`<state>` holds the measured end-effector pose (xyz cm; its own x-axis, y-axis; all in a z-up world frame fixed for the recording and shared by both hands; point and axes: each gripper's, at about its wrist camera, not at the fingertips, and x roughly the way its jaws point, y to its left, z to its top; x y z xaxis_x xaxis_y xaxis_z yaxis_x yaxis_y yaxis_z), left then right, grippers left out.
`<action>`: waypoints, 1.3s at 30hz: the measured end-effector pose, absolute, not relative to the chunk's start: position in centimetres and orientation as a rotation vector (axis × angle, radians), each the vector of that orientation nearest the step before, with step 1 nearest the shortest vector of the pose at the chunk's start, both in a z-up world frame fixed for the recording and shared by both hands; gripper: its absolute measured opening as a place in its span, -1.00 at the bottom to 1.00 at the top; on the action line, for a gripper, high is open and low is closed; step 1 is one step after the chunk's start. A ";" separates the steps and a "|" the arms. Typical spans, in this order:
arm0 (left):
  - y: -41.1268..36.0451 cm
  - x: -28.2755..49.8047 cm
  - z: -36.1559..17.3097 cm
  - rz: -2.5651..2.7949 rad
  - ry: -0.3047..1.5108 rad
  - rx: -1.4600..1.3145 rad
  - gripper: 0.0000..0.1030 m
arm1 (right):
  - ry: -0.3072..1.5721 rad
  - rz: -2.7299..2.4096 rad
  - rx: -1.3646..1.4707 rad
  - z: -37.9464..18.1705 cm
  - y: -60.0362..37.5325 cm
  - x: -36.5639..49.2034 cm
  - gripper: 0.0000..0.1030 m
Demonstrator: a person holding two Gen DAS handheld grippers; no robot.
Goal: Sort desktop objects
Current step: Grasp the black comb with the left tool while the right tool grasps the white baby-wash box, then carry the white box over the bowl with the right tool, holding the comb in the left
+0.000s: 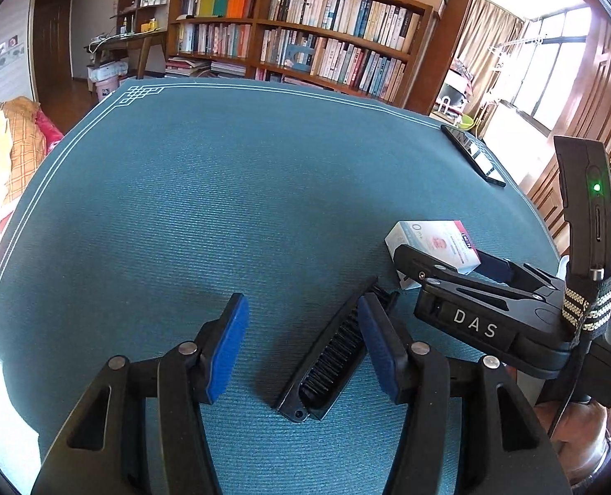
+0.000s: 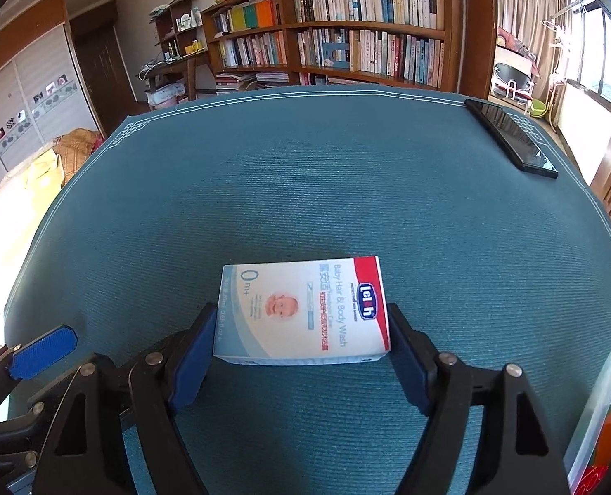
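1. The left gripper (image 1: 301, 346) has black plastic linkage arms with triangular cut-outs, joined by round silver rivets.
2. Its fingers (image 1: 227, 346) carry flat, textured blue pads.
3. The right gripper (image 2: 301, 354) has the same build: black arms, silver rivets, blue-padded fingers (image 2: 192, 365).
4. In the left view, the right gripper's black body bears white "DAS" lettering, a black-and-white striped strap, a thin black cable and a lit green light.

Our left gripper (image 1: 301, 342) hangs low with its jaws spread wide. Our right gripper (image 2: 301, 354), at its two o'clock, has both pads pressed against what it grips.
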<state>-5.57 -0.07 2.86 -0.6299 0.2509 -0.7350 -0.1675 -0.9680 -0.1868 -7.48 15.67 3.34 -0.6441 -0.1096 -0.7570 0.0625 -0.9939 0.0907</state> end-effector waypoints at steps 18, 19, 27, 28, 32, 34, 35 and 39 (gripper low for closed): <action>3.0 -5.4 1.4 2.576 0.024 -1.245 0.14 | -0.220 -2.851 1.289 3.4 20.1 -3.6 0.57; 3.3 -5.3 1.3 2.583 0.047 -1.239 0.14 | -0.226 -2.849 1.287 3.5 20.1 -3.6 0.57; 4.6 -4.8 0.8 2.619 0.203 -1.185 -0.10 | -0.233 -2.847 1.260 3.8 19.9 -2.4 0.57; 4.6 -4.8 0.9 2.621 0.203 -1.178 -0.19 | -0.232 -2.847 1.254 3.9 19.8 -2.3 0.57; 4.1 -4.8 1.3 2.605 0.116 -1.176 -0.43 | -0.228 -2.850 1.229 4.4 19.7 -1.6 0.57; 3.8 -4.6 1.6 2.613 0.090 -1.161 -0.43 | -0.227 -2.854 1.216 4.8 19.7 -1.3 0.56; 3.8 -4.5 1.9 2.619 0.081 -1.149 -0.43 | -0.227 -2.858 1.209 5.0 19.7 -1.1 0.56; 3.8 -4.1 2.7 2.622 0.055 -1.109 -0.43 | -0.235 -2.869 1.181 5.7 19.8 -0.5 0.56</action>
<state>-4.12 3.81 2.69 -0.6602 0.2521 -0.7075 -0.2816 -0.9564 -0.0780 -0.47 19.77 5.72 -0.7117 -0.0849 -0.6974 -0.0296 -0.9882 0.1505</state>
